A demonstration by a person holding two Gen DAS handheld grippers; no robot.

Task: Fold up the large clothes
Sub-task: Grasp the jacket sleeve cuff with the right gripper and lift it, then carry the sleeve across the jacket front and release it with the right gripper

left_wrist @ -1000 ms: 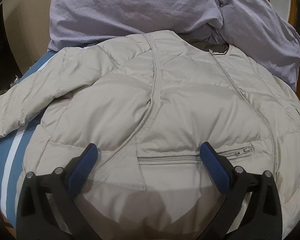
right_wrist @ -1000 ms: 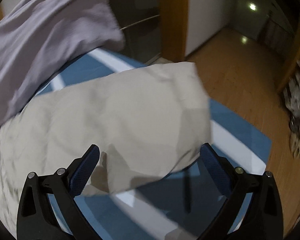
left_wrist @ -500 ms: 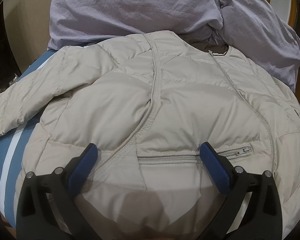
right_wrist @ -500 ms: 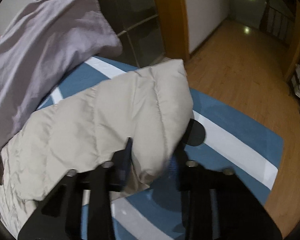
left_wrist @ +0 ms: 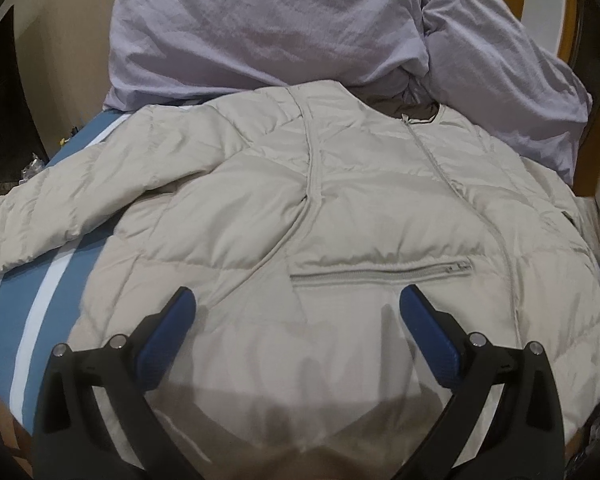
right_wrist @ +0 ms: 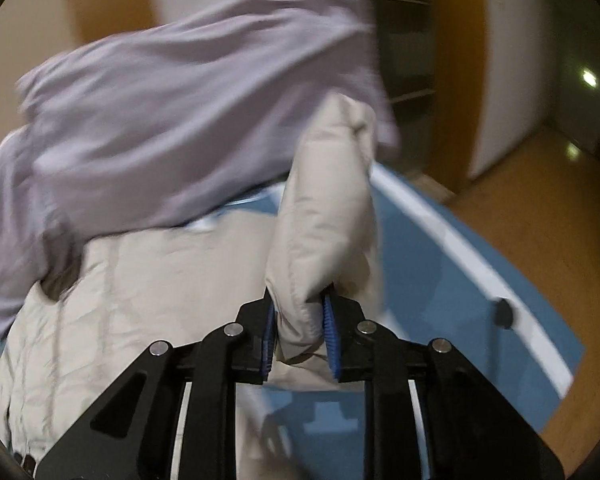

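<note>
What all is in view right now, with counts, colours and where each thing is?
jacket: one, beige, spread flat on the sheet, zipped
sleeve: one, beige, lifted upright in the right gripper
bedding: one heap, lilac, behind the jacket's collar
sheet: one, blue with white stripes, under the jacket
floor: wooden, beside the sheet
left gripper: open, above the jacket's hem
right gripper: shut on the sleeve
</note>
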